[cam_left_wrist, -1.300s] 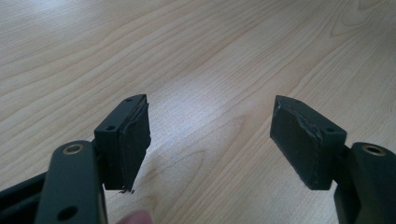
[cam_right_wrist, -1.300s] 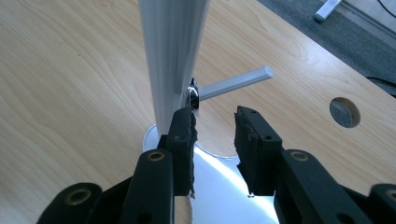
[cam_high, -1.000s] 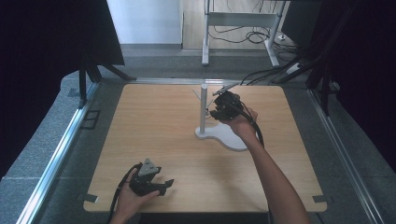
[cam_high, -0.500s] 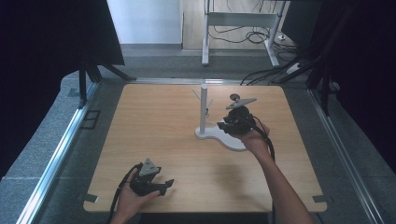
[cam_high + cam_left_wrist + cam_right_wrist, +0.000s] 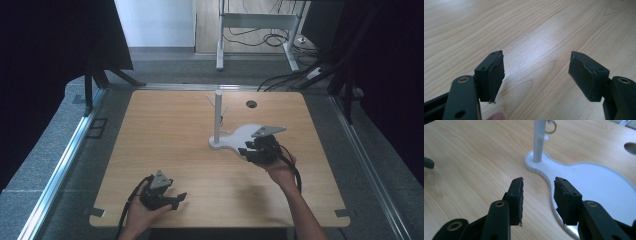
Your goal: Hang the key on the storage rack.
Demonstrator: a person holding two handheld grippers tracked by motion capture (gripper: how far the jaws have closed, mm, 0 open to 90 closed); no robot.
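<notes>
The white stand sits right of the bench middle, a ring on its post. The right tongs, empty, have just been opening at its near edge. The left tongs rest apart, near-left. Next probably a careful retreat.

Left tongs parked low near the front edge of the worktop, gripped in the left hand, jaws spread wide, nothing between. Right tongs out on a stretched forearm, jaws just been opening, partway apart, nothing between.
</notes>
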